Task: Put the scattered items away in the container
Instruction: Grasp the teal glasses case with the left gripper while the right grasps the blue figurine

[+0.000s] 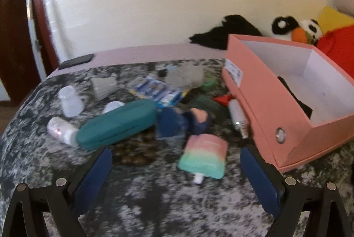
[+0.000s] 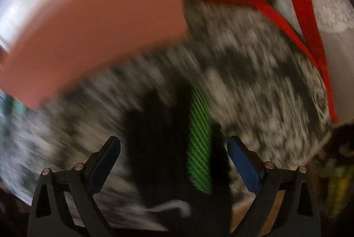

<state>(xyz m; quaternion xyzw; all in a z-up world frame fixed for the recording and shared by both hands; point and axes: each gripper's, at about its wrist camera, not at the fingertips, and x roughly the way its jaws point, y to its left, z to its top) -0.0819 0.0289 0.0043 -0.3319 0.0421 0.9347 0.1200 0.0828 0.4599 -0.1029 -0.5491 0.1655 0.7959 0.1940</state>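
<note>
Both your claws wide open and empty: left claw (image 1: 176, 168) behind pouch (image 1: 203, 156), right claw (image 2: 173, 160) around glove (image 2: 174, 148), box (image 1: 289, 91) beyond.

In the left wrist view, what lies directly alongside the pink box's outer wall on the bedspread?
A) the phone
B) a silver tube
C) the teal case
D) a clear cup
B: the silver tube lies right against the near long wall of the pink box, while the teal case sits well to its left among the other clutter.
</note>
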